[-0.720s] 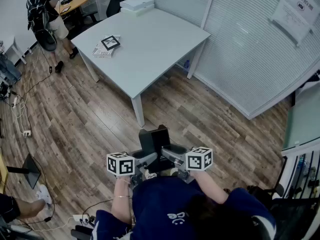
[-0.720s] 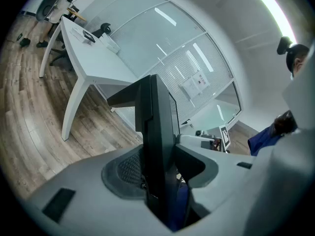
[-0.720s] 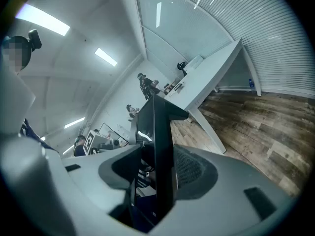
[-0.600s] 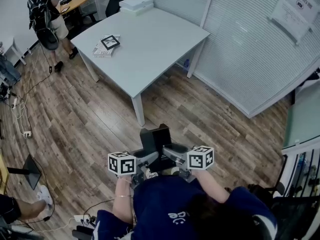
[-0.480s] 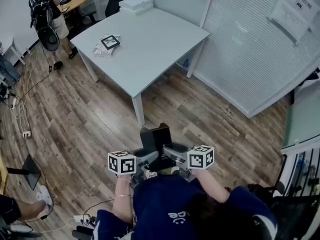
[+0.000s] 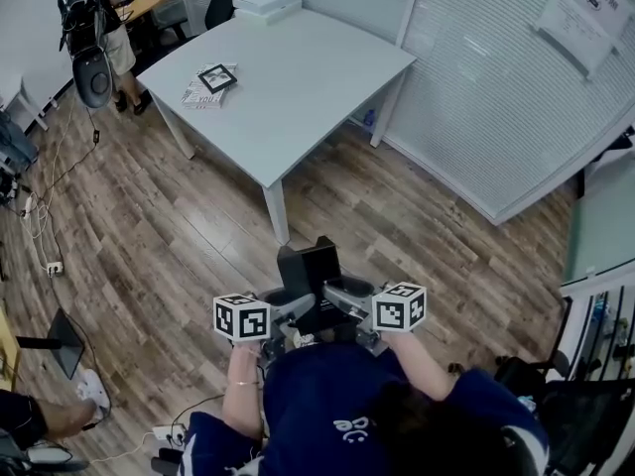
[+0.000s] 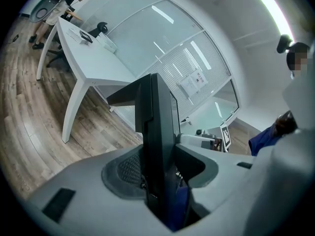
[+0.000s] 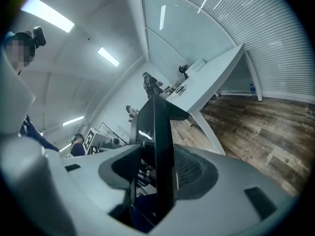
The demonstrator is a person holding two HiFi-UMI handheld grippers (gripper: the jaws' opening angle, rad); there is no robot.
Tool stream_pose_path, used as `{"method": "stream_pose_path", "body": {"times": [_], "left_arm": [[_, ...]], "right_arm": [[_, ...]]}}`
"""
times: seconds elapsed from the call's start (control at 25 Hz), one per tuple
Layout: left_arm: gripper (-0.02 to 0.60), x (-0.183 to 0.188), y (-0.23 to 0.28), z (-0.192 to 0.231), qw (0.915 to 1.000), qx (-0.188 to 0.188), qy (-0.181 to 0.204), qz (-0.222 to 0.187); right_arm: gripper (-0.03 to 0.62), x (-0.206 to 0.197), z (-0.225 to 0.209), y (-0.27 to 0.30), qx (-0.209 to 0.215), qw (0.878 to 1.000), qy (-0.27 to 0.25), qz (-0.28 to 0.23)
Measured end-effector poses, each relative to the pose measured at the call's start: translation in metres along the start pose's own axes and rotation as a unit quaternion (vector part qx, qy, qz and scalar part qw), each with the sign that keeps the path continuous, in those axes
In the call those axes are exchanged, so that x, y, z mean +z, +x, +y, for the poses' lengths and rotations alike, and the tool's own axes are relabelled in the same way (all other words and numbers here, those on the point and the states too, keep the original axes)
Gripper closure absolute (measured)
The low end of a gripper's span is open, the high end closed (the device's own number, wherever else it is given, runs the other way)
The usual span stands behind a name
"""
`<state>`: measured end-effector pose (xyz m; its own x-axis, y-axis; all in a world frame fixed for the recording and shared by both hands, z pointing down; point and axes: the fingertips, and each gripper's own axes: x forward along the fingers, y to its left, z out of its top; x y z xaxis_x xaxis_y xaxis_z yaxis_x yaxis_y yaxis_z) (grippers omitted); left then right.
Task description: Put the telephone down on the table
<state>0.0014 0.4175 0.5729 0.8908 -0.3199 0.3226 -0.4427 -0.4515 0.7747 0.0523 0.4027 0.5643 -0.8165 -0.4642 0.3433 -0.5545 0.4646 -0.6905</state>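
The telephone (image 6: 309, 271) is a black, flat-sided set that I hold upright in front of my body, above the wooden floor. My left gripper (image 6: 291, 310) is shut on its left side and my right gripper (image 6: 339, 303) on its right side. In the left gripper view the telephone (image 7: 158, 141) stands as a dark slab clamped between the grey pads. The right gripper view shows the telephone (image 8: 156, 151) wedged between its jaws the same way. The pale table (image 6: 298, 87) stands ahead, a good step beyond the phone.
On the table's far left lies a stack of printed sheets with a small black frame (image 6: 210, 80); white boxes (image 6: 266, 0) sit at its back edge. A person (image 6: 91, 23) stands beyond the table's left end. A glass partition with blinds (image 6: 496, 97) runs along the right. Cables (image 6: 45, 236) trail on the floor at left.
Both grippers keep the same hold on the telephone. The table has slid slightly up the picture, and the person at the far left has shifted a little.
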Motion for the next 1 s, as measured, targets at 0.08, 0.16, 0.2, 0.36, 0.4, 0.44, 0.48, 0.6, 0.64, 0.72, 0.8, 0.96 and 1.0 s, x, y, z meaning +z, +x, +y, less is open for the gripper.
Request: {"method": "stream_pose_path", "body": {"times": [0.08,0.16,0.2,0.36,0.4,0.44,0.48,0.6,0.64,0.72,0.8,0.96,1.0], "left_arm": [[0.388,0.003,0.003,0.001,1.0000,0.002,-0.002,-0.002],[0.389,0.009,0.008,0.005,1.0000,0.007,-0.002,-0.002],[0.389,0.012,0.012,0.008,0.9999,0.011,-0.001,-0.001],[0.389,0.032,0.030,0.018,0.9996,0.028,0.000,-0.004],[0.389,0.039,0.034,0.021,0.9995,0.032,-0.001,-0.007],[0.388,0.046,0.038,0.024,0.9993,0.036,-0.002,-0.010],[0.388,0.054,0.043,0.028,0.9991,0.041,-0.003,-0.014],[0.390,0.082,0.058,0.038,0.9982,0.052,-0.010,-0.028],[0.388,0.092,0.064,0.041,0.9979,0.054,-0.013,-0.032],[0.388,0.109,0.076,0.048,0.9975,0.057,-0.018,-0.039],[0.388,0.127,0.090,0.054,0.9971,0.060,-0.021,-0.042],[0.389,0.161,0.120,0.062,0.9966,0.065,-0.017,-0.048],[0.388,0.168,0.128,0.063,0.9964,0.067,-0.017,-0.050]], "right_arm": [[0.378,0.004,-0.003,0.000,0.003,1.000,0.002,-0.002],[0.378,0.010,-0.009,0.002,0.007,1.000,0.008,-0.004],[0.378,0.013,-0.014,0.004,0.009,1.000,0.013,-0.003],[0.378,0.033,-0.034,0.012,0.028,0.999,0.025,0.006],[0.378,0.040,-0.040,0.015,0.032,0.999,0.025,0.008],[0.378,0.047,-0.045,0.017,0.037,0.999,0.024,0.011],[0.378,0.054,-0.051,0.021,0.040,0.999,0.022,0.015],[0.378,0.083,-0.069,0.031,0.051,0.998,0.020,0.024],[0.378,0.093,-0.076,0.034,0.053,0.998,0.020,0.028],[0.378,0.111,-0.089,0.040,0.056,0.998,0.018,0.033],[0.378,0.130,-0.104,0.044,0.058,0.998,0.014,0.035],[0.378,0.166,-0.133,0.047,0.064,0.997,0.013,0.034],[0.378,0.174,-0.140,0.046,0.066,0.997,0.013,0.033]]}}
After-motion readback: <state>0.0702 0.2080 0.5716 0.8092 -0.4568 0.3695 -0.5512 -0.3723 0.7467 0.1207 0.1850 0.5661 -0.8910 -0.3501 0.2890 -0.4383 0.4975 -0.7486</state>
